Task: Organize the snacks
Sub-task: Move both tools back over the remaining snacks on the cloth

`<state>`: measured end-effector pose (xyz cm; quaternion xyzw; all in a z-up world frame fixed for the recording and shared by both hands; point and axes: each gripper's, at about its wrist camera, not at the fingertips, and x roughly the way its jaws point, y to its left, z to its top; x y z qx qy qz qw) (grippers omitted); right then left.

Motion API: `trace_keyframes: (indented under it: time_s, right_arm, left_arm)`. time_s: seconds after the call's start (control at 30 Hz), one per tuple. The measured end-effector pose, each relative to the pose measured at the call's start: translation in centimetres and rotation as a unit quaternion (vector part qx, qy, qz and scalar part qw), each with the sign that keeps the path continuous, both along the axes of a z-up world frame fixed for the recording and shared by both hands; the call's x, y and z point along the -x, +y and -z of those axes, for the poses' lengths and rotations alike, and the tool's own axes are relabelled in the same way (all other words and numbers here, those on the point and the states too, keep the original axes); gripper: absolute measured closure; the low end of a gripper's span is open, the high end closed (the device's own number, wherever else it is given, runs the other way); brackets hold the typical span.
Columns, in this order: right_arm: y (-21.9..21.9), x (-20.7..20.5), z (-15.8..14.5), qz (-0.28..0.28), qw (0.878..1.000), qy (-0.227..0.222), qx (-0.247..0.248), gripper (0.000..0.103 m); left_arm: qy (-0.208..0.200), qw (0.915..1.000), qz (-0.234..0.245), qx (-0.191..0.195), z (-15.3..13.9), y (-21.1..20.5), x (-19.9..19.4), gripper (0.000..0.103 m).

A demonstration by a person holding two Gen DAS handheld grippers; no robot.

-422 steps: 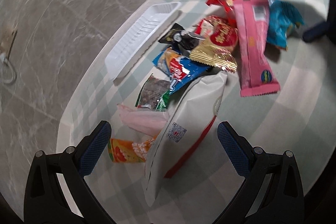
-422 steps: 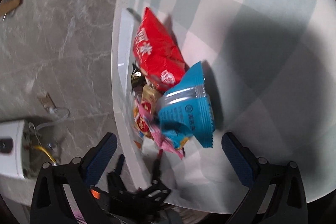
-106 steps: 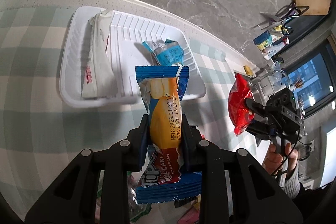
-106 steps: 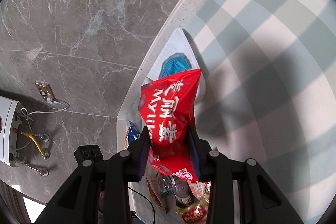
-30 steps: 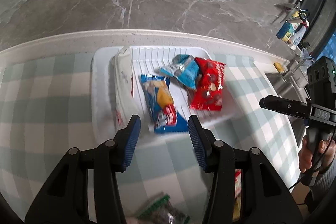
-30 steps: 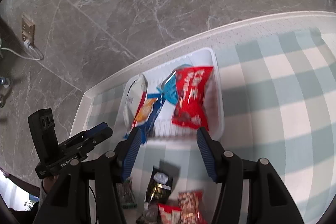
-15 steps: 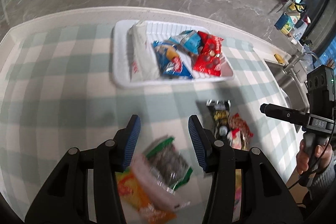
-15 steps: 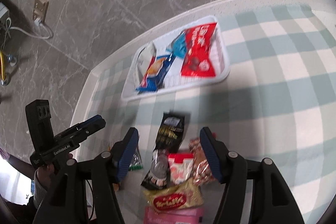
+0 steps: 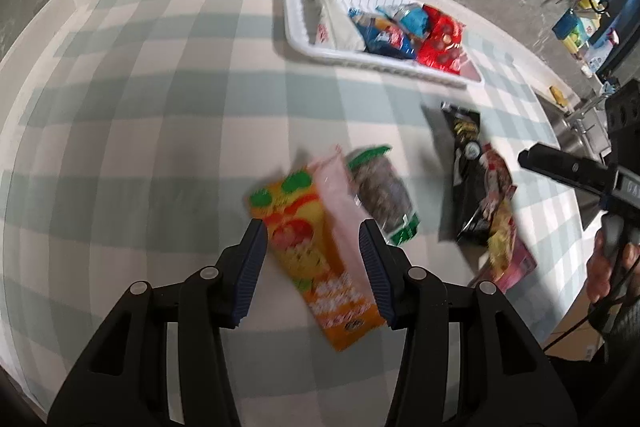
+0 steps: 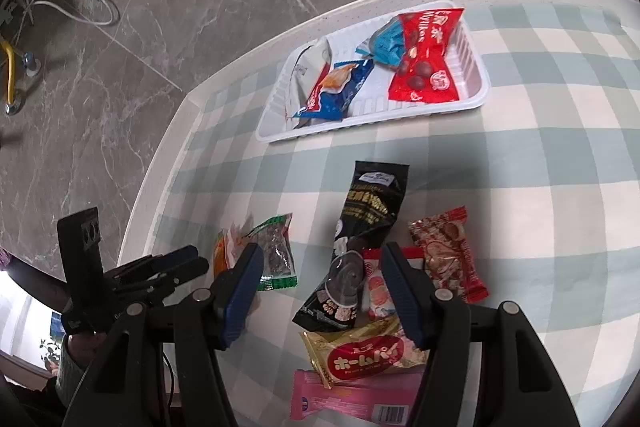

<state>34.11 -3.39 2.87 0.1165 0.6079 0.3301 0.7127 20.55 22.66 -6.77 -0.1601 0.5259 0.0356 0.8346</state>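
The left hand-held gripper (image 9: 312, 263) hangs open over an orange crinkly snack packet (image 9: 316, 267) overlapped by a pale pink wrapper (image 9: 340, 199); closing may pinch both; the right hand-held gripper (image 10: 320, 295), also empty-jawed, risks the same above a black foil pouch (image 10: 356, 247).

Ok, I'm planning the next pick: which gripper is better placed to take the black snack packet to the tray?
Right. The right gripper hangs open directly over the black packet, which shows between its fingers. The left gripper is over the orange packet, well to the side. The tray lies straight ahead.
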Motion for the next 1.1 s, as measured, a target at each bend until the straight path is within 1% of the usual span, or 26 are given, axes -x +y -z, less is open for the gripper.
trace_keyframes:
  time_s: [0.43,0.7,0.87,1.0,1.1]
  right_arm:
    - [1.5,0.5,1.0,-0.019,0.999,-0.008,0.035,0.039]
    - [2.5,0.0,2.1,-0.028,0.998,-0.012,0.057,0.039]
    - [3.6,-0.6,2.7,-0.038,0.997,-0.016,0.07,0.039]
    - [4.3,-0.9,3.5,-0.043,0.995,-0.009,0.084,0.039]
    - [4.8,-0.9,4.2,-0.048,0.994,-0.006,0.095,0.039]
  left_arm:
    - [0.029,0.9996,-0.007,-0.001,2.9,0.3,0.2,0.057]
    - [0.027,0.9993,-0.024,0.001,3.3,1.7,0.4,0.057]
    - [0.028,0.9994,-0.022,0.003,3.5,1.7,0.3,0.057]
    - [0.029,0.9994,-0.019,-0.006,3.8,1.4,0.2,0.057]
    - [0.028,0.9994,-0.018,-0.006,3.8,1.3,0.2,0.057]
